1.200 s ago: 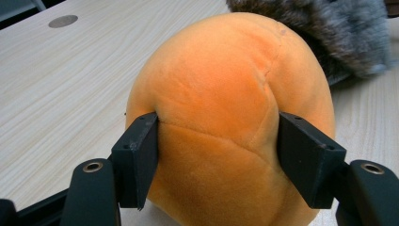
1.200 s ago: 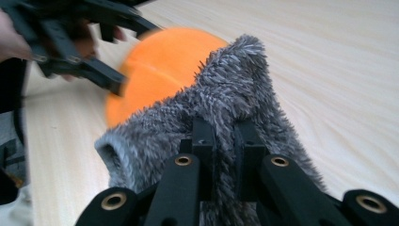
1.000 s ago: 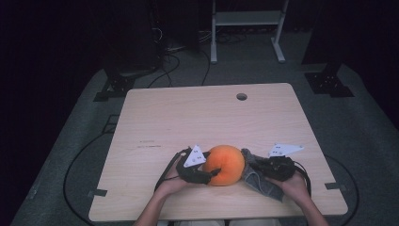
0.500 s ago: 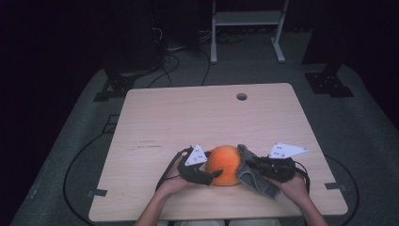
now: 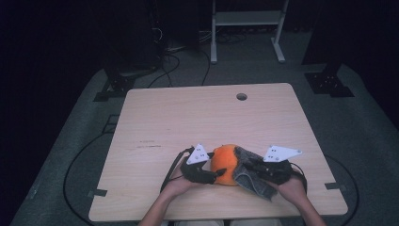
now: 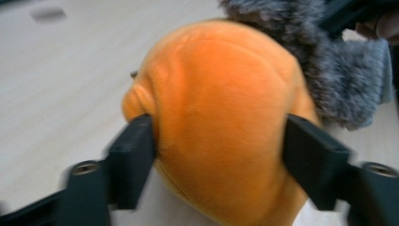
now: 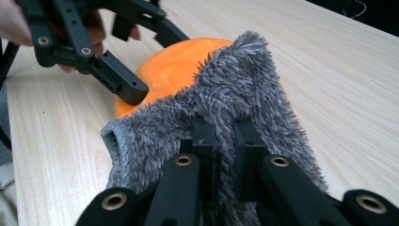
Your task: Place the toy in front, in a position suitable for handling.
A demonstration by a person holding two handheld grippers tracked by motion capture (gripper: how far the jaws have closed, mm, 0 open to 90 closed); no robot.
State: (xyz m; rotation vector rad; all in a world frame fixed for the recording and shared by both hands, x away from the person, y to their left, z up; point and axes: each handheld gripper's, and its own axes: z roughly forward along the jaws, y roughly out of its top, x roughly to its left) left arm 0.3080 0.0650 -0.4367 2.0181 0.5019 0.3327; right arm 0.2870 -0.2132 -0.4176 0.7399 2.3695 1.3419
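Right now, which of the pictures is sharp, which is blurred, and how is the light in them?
High view: dim, dark room around the table. Left gripper view: bright but blurred, the orange ball and the left claw smeared. Right gripper view: sharp on the grey fur cloth, clamped by the right claw.

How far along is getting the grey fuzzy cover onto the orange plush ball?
Done: the left gripper clamps the orange plush ball, its jaws having just closed further, and the right gripper pinches the grey fuzzy cover. In hand: the cover drapes one side. Left: most of the ball is bare.
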